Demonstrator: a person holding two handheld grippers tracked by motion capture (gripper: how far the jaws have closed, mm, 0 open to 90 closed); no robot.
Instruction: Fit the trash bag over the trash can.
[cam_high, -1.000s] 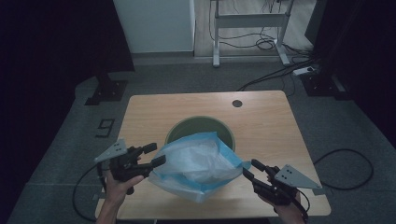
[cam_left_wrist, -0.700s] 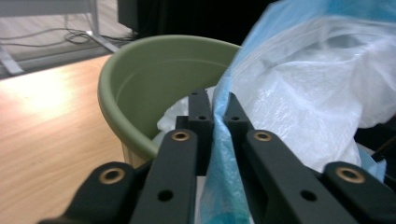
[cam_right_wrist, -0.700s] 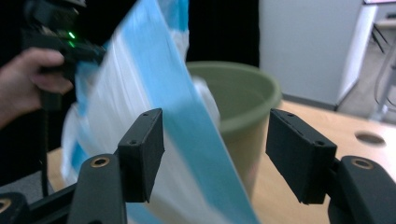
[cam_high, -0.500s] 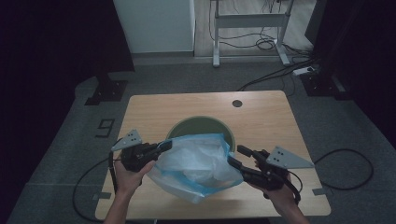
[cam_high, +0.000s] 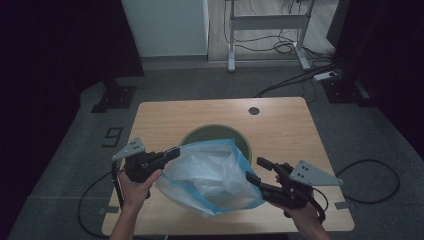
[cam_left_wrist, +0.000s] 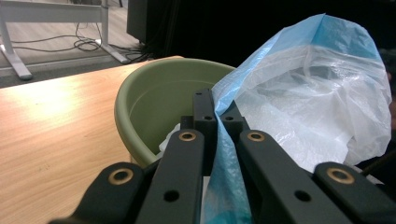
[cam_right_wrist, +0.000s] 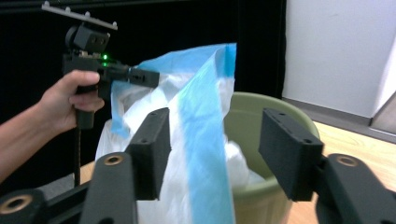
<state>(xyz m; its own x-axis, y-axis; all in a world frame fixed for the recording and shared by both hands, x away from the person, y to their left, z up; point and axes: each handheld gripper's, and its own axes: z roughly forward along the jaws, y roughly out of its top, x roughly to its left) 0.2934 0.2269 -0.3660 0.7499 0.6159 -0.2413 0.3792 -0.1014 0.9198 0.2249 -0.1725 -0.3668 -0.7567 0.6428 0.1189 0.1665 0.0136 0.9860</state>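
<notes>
The right gripper (cam_right_wrist: 212, 144) spreads its jaws around the bag's blue edge (cam_right_wrist: 205, 140), beside the green bin (cam_right_wrist: 266, 121).

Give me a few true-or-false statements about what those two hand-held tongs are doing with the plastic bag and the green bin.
1. The left tongs are shut on the bag. True.
2. The right tongs are clamped on the bag. False: their jaws stand open, with the bag's blue edge between them.
3. The bin is red. False: it is green.
4. The bin stands on a wooden table. True.
5. The bag is black. False: it is translucent white with a blue edge.
</notes>
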